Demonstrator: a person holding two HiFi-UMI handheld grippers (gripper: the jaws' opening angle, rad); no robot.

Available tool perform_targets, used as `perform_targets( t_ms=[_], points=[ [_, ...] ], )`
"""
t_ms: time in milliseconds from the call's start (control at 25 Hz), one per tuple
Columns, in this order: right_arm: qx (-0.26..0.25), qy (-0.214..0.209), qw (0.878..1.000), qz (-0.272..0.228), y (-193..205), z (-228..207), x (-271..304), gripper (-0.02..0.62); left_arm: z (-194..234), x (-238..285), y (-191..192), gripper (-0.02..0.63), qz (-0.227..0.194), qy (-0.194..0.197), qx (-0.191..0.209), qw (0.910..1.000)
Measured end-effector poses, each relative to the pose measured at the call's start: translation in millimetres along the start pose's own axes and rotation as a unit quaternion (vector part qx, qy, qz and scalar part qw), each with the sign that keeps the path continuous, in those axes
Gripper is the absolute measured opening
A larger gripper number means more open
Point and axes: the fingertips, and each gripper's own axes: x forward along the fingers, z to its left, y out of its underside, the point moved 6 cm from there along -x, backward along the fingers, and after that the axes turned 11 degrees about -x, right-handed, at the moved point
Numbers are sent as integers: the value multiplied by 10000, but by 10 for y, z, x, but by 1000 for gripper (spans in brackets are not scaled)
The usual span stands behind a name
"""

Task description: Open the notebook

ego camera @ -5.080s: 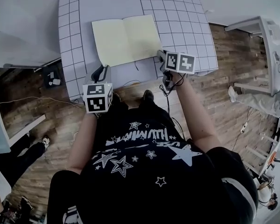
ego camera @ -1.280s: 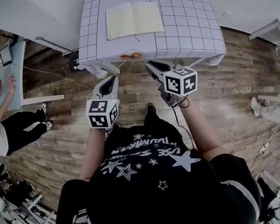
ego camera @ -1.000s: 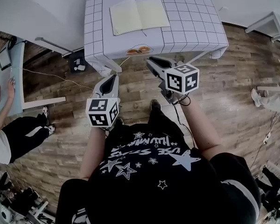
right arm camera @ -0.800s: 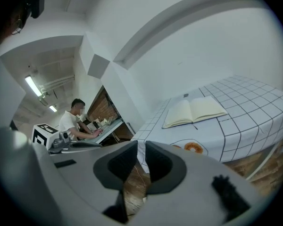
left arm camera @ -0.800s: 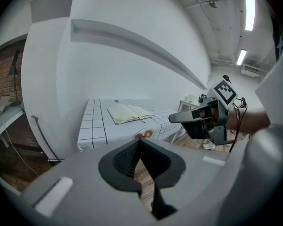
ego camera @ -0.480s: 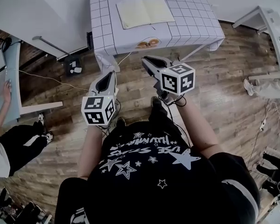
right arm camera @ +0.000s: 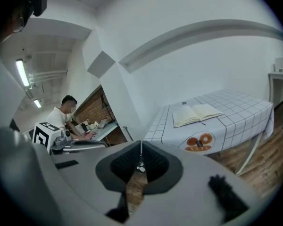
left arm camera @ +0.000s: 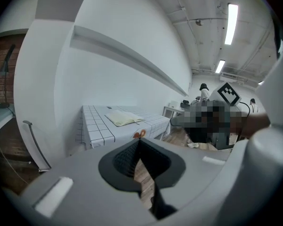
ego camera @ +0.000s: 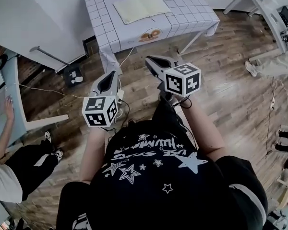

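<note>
While the notebook (ego camera: 140,6) lies open, pages up, on the grid-patterned table (ego camera: 192,13) at the far end of the scene, both grippers are held well short of it over the wooden floor (ego camera: 221,80). Left gripper (ego camera: 110,75): jaws pressed together, nothing between them, pointing toward the near edge of the table; its marker cube (ego camera: 100,111) sits close to the person's body. Right gripper (ego camera: 152,63): jaws likewise pressed together and empty, carried slightly farther forward than the left, marker cube (ego camera: 182,79) facing up. Neither gripper touches the table or the notebook. From the left gripper view the notebook (left arm camera: 125,118) shows beyond the closed tips; from the right gripper view it (right arm camera: 196,113) lies to the right of the closed tips, above the round printed motif (right arm camera: 200,140) on the tablecloth's near hanging side.
</note>
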Motion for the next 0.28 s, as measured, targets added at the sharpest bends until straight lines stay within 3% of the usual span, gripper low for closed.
perform_targets(
  t_ms=[280],
  points=[
    [127,494,9987,-40,252,480,-362,20,9,-350,123,11,26,380,138,9992]
  ],
)
